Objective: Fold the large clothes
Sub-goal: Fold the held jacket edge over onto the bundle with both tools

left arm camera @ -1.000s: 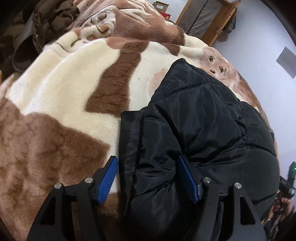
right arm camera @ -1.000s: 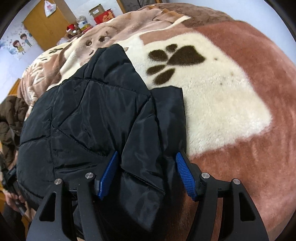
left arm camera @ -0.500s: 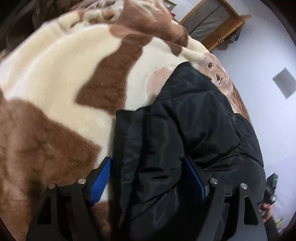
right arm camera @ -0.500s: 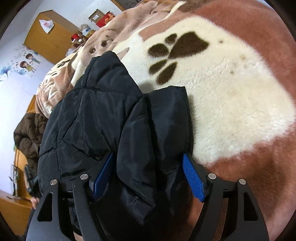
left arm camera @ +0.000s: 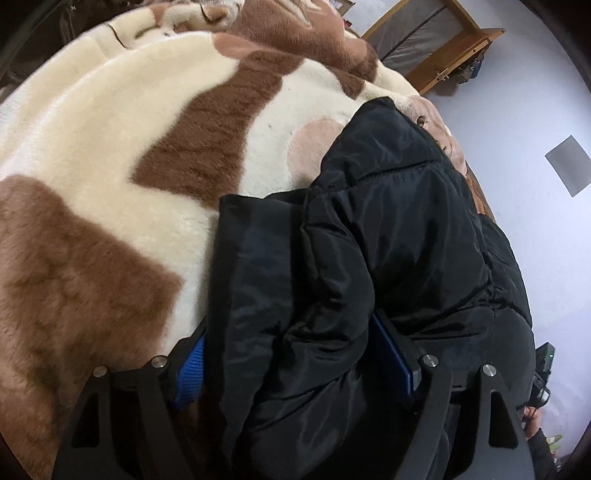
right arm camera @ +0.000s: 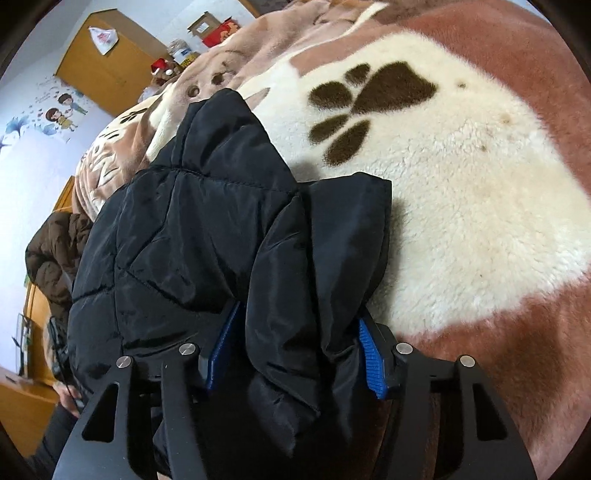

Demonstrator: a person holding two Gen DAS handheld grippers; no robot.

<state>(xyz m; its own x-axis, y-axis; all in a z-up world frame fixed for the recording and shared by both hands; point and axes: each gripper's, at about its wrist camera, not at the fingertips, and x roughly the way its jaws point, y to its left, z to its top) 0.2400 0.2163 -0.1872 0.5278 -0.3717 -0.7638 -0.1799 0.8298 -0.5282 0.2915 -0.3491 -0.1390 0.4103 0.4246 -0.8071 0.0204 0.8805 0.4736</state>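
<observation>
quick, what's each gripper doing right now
left gripper: jaws just widened, closed on black jacket
right gripper: jaws just narrowed, closed on black jacket

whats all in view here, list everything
black jacket: 1, black, folded on the blanket
blanket: 1, cream and brown with a dark paw print, covers the bed
brown jacket: 1, brown, heaped at the left edge of the right view
cupboard: 1, orange wood, far wall
cardboard box: 1, tan, behind the bed
wall stickers: a cluster, cartoon figures, pale wall
wooden frame: 1, brown, top of the left view
left tongs: 1, black with blue pads, just been opening, jacket fold fills the gap
right tongs: 1, black with blue pads, just been closing on a jacket fold
</observation>
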